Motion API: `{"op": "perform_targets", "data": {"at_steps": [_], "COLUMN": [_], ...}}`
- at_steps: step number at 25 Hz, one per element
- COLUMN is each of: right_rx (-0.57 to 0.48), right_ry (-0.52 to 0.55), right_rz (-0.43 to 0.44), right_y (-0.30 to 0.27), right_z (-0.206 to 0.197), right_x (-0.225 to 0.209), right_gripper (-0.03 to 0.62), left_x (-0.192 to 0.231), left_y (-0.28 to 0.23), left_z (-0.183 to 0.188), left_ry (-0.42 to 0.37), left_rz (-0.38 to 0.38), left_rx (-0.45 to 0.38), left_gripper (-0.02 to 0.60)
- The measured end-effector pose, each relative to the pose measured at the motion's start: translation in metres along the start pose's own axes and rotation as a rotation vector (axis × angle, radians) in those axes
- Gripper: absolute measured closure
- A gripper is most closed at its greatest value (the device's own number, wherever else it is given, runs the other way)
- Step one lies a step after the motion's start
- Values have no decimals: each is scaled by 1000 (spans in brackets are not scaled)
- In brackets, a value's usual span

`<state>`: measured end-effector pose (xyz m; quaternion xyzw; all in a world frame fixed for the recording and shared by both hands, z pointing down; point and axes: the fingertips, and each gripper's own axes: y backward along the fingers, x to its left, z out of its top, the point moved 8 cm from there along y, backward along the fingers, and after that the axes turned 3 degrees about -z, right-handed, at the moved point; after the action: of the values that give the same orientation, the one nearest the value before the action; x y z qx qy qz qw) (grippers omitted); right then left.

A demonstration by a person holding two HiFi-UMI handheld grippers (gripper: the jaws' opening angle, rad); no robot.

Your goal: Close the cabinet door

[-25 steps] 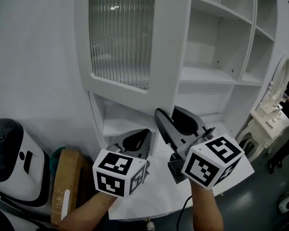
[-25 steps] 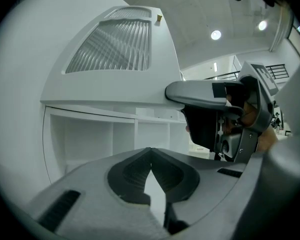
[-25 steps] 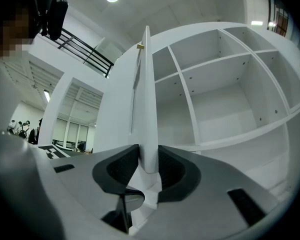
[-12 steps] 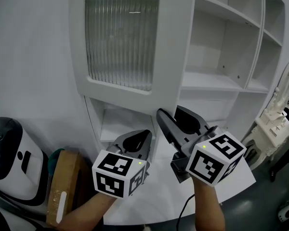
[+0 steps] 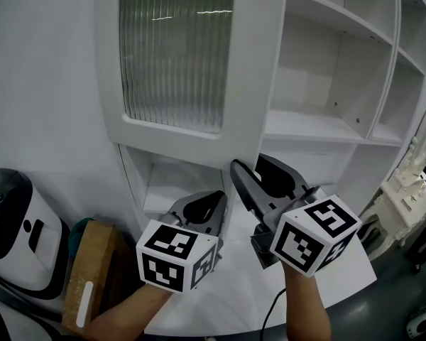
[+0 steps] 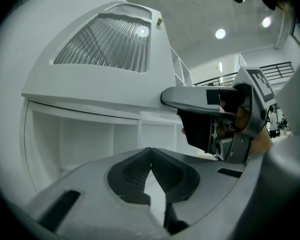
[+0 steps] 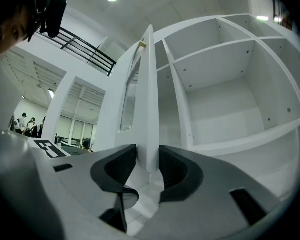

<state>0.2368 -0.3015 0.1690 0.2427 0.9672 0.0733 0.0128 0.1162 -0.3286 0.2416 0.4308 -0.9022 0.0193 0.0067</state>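
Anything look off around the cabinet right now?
Only the glass-paned door: it stands ajar, shelves exposed, its edge between the right tool's jaws, which have just been opening. No damage or spill visible.

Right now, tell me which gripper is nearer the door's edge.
Right. The right gripper, jaws just opening, straddles the door edge; the left gripper, shut, sits below the door, clear of it.

Right gripper (image 7: pixel 148 159) jaws just opening wider around cabinet door (image 5: pixel 248 62) edge; door shifted left, larger in head view.
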Motion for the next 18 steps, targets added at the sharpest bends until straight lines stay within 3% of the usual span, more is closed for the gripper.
{"op": "perform_targets", "data": {"at_steps": [7,18], "right_rx": [7,3], "right_ry": [58,57], "right_rz": [-10,-7], "right_y": [-6,-19], "right_z": [1,-2], "right_x": [-12,-27], "right_gripper": [447,447], "left_x": [-2,1], "left_y": [-12,-22], "left_z": [1,0], "left_ry": [-3,6], "left_rz": [26,72], "left_rx": [-7,-12], "left_gripper": [569,569]}}
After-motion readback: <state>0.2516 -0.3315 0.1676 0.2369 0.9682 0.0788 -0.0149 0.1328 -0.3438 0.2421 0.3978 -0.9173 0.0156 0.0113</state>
